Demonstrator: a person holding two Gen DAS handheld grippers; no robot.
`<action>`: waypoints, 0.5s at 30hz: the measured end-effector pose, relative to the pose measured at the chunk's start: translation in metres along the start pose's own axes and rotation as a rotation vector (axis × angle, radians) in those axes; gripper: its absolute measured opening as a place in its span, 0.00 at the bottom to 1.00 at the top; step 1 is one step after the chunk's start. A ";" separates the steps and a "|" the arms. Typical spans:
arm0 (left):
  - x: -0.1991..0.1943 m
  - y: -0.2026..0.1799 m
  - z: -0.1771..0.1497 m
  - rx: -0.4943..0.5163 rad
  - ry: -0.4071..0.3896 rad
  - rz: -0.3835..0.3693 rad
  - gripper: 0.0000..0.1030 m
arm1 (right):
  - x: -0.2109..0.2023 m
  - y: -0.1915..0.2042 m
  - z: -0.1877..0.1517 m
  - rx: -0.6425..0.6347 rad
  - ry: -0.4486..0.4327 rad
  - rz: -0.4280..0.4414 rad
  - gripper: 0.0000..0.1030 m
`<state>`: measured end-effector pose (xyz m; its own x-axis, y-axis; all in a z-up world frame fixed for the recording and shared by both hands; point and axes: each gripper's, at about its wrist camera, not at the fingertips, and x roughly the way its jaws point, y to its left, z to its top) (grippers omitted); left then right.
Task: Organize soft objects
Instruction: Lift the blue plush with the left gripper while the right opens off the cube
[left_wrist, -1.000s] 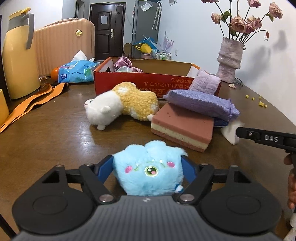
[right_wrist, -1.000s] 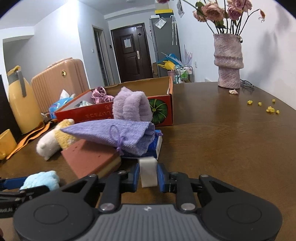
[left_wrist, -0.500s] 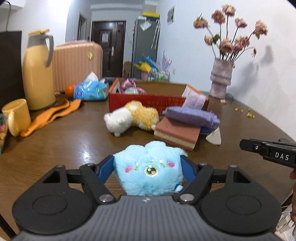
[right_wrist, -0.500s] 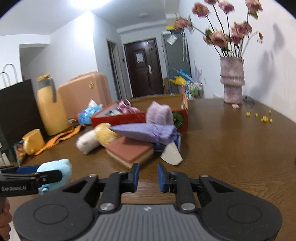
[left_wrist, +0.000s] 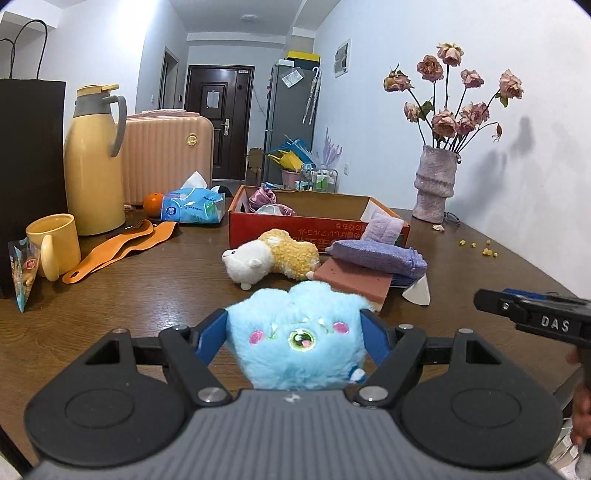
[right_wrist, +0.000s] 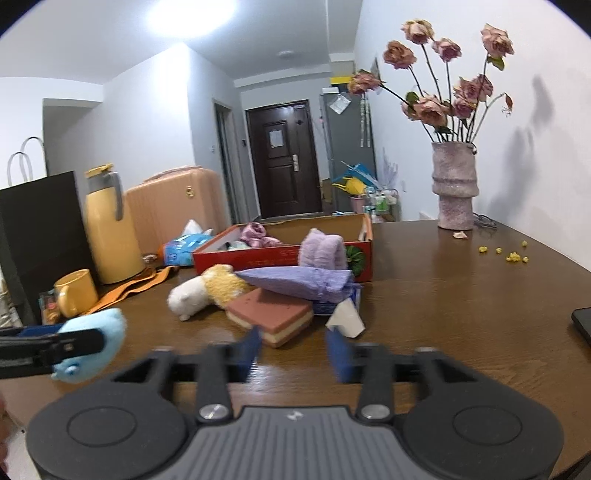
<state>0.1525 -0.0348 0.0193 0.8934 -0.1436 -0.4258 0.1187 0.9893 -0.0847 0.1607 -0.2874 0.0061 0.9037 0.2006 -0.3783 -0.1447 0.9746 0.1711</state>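
Observation:
My left gripper (left_wrist: 295, 325) is shut on a blue plush toy (left_wrist: 297, 339) and holds it above the table's near edge; the toy also shows in the right wrist view (right_wrist: 92, 343). My right gripper (right_wrist: 293, 350) is open and empty, short of a white wedge sponge (right_wrist: 345, 319). A white-and-yellow plush sheep (left_wrist: 271, 258), a pink sponge block (left_wrist: 354, 282), a purple cloth pouch (left_wrist: 376, 254) and a lilac rolled towel (left_wrist: 382, 229) lie in front of the red cardboard box (left_wrist: 295, 230).
A yellow thermos (left_wrist: 94, 162), yellow mug (left_wrist: 55, 243), orange strap (left_wrist: 118, 247), tissue pack (left_wrist: 194, 206) and black bag (left_wrist: 27, 177) stand at the left. A vase of dried roses (left_wrist: 436, 184) stands at the back right. A dark phone (right_wrist: 581, 323) lies at the right edge.
Both grippers have pulled back from the pile and risen. My right gripper let go of the white wedge sponge and opened its jaws. The left still holds the blue toy.

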 end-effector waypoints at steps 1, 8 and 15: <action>0.004 0.000 0.001 0.004 0.003 0.005 0.74 | 0.008 -0.004 0.001 0.001 0.002 -0.007 0.59; 0.044 0.003 0.016 0.013 0.020 0.038 0.74 | 0.103 -0.043 0.017 -0.058 0.125 -0.013 0.48; 0.081 0.006 0.024 0.001 0.061 0.066 0.74 | 0.181 -0.062 0.022 -0.066 0.247 0.036 0.24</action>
<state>0.2359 -0.0394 0.0063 0.8713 -0.0795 -0.4843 0.0611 0.9967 -0.0537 0.3418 -0.3137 -0.0527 0.7728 0.2452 -0.5854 -0.2081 0.9693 0.1313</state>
